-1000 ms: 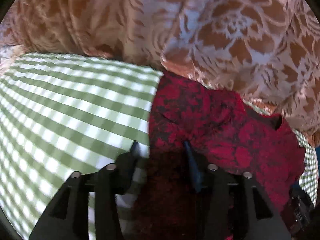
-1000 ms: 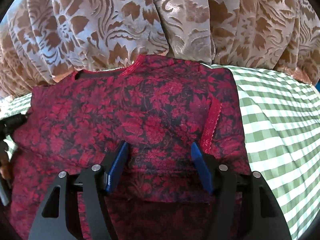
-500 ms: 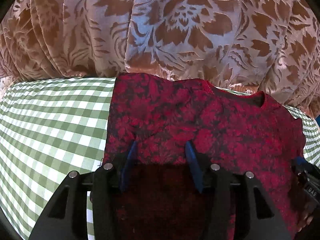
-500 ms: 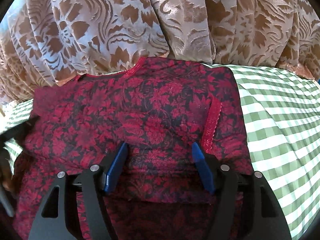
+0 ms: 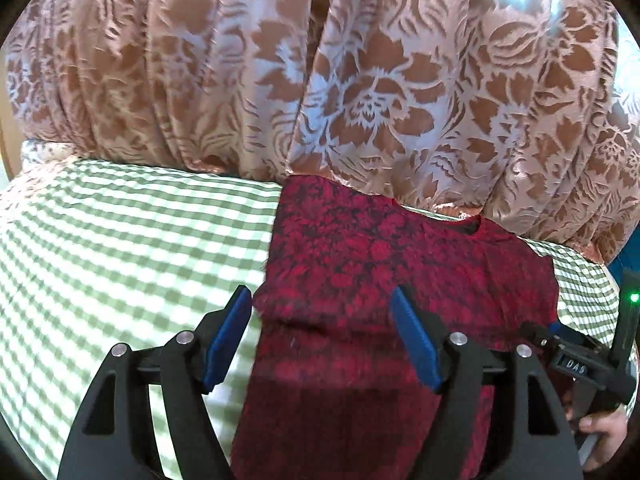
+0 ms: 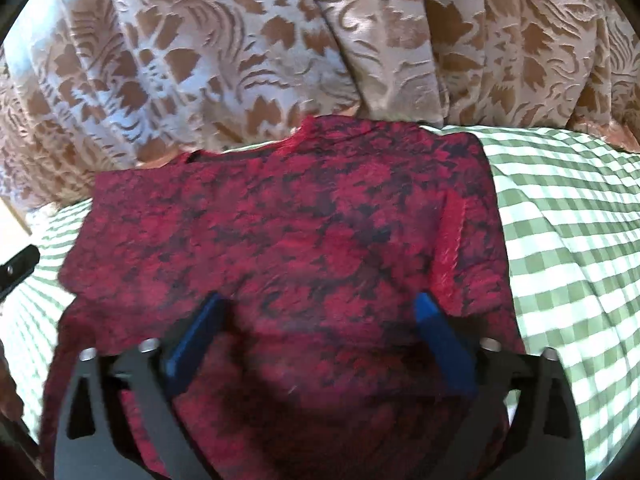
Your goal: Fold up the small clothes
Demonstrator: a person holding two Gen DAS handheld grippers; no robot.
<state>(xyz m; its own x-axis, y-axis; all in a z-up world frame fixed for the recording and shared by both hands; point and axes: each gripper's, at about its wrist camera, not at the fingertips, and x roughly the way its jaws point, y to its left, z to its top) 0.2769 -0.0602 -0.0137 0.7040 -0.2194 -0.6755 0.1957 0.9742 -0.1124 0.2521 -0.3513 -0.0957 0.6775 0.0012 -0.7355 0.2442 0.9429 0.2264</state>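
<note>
A small red garment with a dark floral print lies flat on the green-and-white checked cloth, its neckline toward the curtain. It also fills the middle of the right wrist view, with a red trimmed sleeve edge folded over on its right side. My left gripper is open and empty over the garment's left edge. My right gripper is open and empty over the garment's lower middle. The right gripper's body shows at the right of the left wrist view.
A pink-brown floral curtain hangs close behind the garment and touches the cloth's far edge. Checked cloth stretches left of the garment and right of it. A wooden frame edge shows at far left.
Both grippers have pulled back a little and the left one has swung left, so its left finger is now over the checked cloth. The garment lies as before.
</note>
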